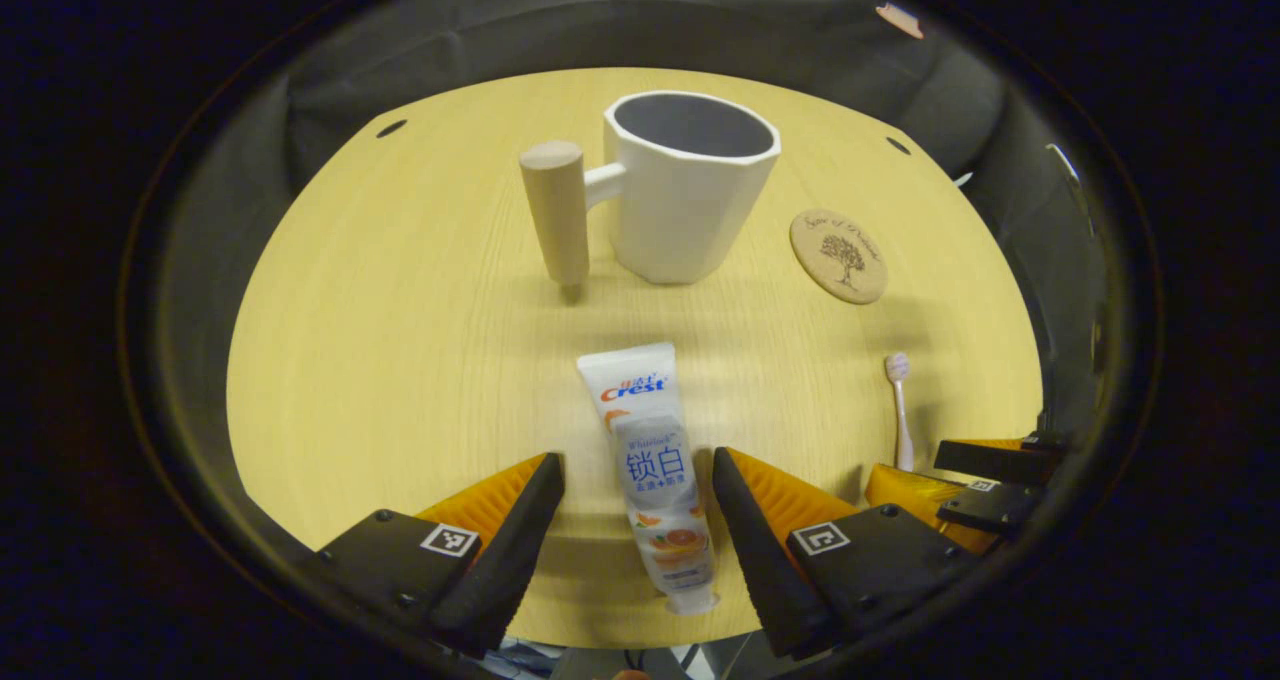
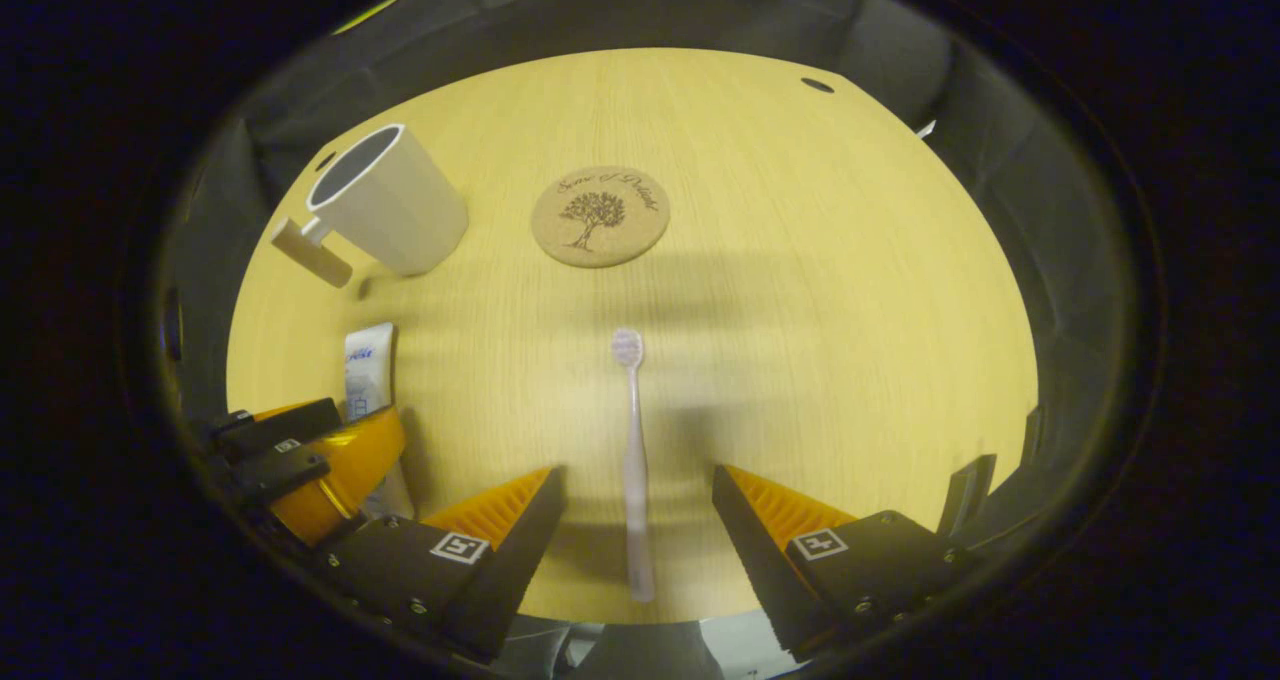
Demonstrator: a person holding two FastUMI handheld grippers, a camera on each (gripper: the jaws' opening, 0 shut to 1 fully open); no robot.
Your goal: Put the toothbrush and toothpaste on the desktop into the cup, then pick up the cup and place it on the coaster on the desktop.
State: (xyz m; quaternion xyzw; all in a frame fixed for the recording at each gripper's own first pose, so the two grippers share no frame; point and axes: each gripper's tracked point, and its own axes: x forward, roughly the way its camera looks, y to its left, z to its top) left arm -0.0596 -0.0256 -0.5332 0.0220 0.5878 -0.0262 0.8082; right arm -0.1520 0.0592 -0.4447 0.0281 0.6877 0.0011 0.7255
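Observation:
A white toothpaste tube (image 1: pixel 650 470) lies flat on the yellow wooden desktop (image 1: pixel 400 360), between the spread fingers of my left gripper (image 1: pixel 638 490), which is open and not pressing on it. Beyond it stands a white cup (image 1: pixel 690 185) with a wooden handle (image 1: pixel 555 210). A round cork coaster (image 1: pixel 838 256) lies to its right. In the right gripper view a pale pink toothbrush (image 2: pixel 633 460) lies between the fingers of my open right gripper (image 2: pixel 638 500), head pointing away. The cup (image 2: pixel 385 200), the coaster (image 2: pixel 600 216) and part of the toothpaste tube (image 2: pixel 367 370) lie farther off there.
The other gripper shows at the edge of each view: the right one (image 1: pixel 985 490) beside the toothbrush (image 1: pixel 900 410), the left one (image 2: pixel 300 455) over the toothpaste. Black cloth walls ring the desktop. Small dark holes (image 2: pixel 817 85) mark the tabletop near its far edge.

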